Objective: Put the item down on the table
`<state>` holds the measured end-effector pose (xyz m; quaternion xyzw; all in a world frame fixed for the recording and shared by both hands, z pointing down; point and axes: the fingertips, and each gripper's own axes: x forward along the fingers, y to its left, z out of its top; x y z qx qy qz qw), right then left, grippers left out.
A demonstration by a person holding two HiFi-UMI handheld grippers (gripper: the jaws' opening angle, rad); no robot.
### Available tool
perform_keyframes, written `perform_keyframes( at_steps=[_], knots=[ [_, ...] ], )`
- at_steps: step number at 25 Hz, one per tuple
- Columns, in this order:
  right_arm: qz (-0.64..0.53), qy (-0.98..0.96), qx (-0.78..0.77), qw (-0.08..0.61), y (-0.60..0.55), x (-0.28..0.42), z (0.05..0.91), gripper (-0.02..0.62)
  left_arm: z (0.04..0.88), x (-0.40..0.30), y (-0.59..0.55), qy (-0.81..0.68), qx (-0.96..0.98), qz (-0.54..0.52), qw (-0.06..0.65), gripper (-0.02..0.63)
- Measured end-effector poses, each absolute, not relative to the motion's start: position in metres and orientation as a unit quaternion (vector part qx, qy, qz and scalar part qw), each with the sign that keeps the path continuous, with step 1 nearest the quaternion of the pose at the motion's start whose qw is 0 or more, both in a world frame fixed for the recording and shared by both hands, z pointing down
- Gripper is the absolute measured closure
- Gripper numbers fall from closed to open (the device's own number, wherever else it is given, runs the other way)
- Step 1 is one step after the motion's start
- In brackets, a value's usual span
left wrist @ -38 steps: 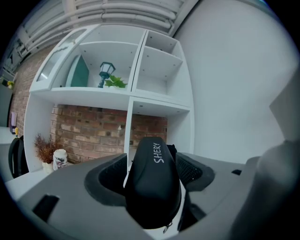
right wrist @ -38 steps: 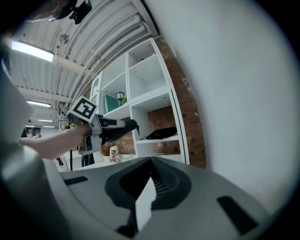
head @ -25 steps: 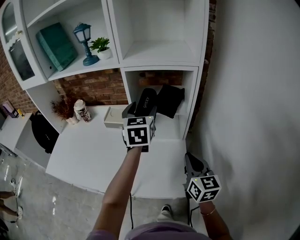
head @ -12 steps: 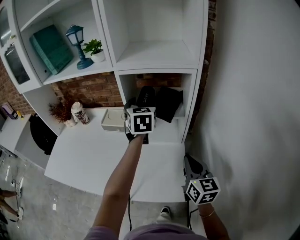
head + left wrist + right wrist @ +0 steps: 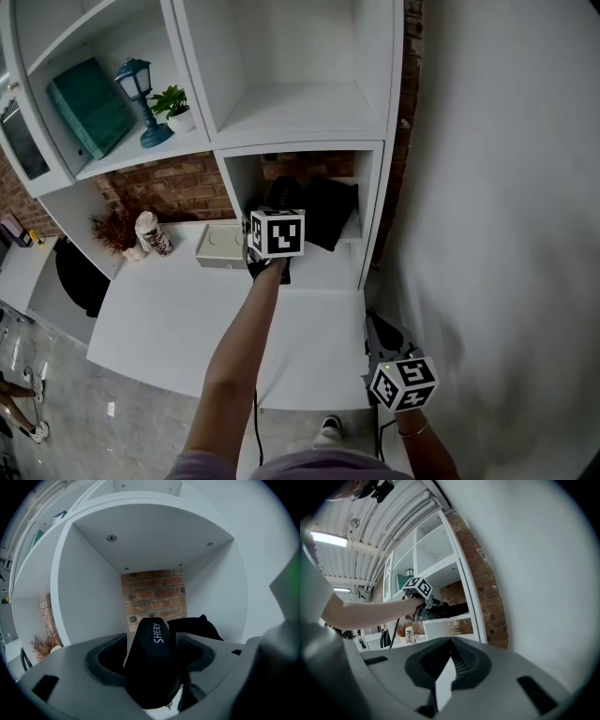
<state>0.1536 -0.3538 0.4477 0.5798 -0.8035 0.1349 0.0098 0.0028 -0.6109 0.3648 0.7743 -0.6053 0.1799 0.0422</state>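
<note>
The left arm (image 5: 234, 361) is stretched out pretty much straight, reaching forward over the white table (image 5: 159, 323) into the mouth of the lower cubby (image 5: 370, 202) of the shelf unit. The left gripper (image 5: 153, 641) at the end of it has its jaws clamped on either side of a black case (image 5: 152, 672), lettered end pointing into the cubby toward the brick back wall (image 5: 152, 595). The case is held just above the table surface; honestly can't tell if its bottom touches. A black pouch (image 5: 328, 211) sits behind it, and a white box (image 5: 218, 246) is just to the left. The right gripper (image 5: 382, 336) hangs low by the person's side, jaws closed together on nothing.
</note>
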Motion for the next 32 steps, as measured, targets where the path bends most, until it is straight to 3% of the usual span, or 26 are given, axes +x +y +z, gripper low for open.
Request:
perform_keyframes(
  at_steps=[14,32],
  knots=[
    [0.137,-0.808,0.573,0.016,-0.363,0.15,0.449,0.601,0.374,0.003,-0.625,-0.604,0.777,0.166,0.062,0.278],
    [0.136,-0.815,0.563,0.015,-0.364,0.137,0.446,0.601,0.355,0.002,-0.586,-0.588,0.799,0.122,-0.004,0.249]
  ],
)
